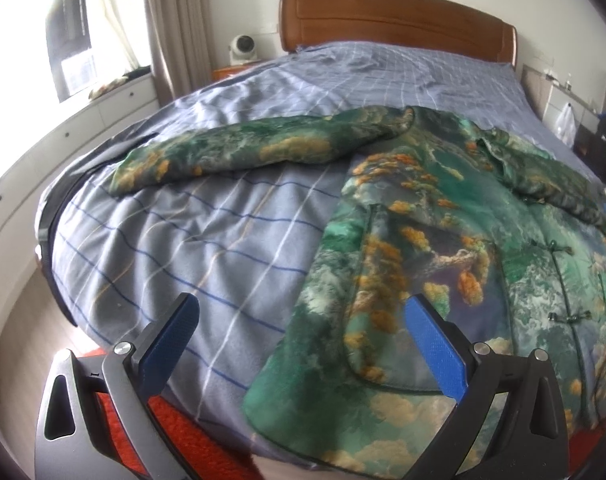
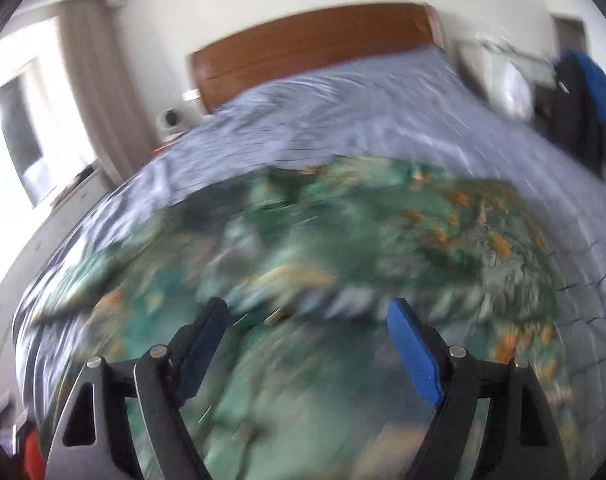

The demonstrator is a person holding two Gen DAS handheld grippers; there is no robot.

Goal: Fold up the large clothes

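Note:
A large green padded jacket with orange and white landscape print lies front up on the bed, its left sleeve stretched out to the left. The other sleeve lies folded across the chest. My left gripper is open and empty above the jacket's lower left hem. The right wrist view is motion-blurred; my right gripper is open and empty over the jacket.
The bed has a blue-grey checked cover and a brown wooden headboard. White drawers run along the left under a window. A small white fan stands by the headboard. Dark bags are at the right.

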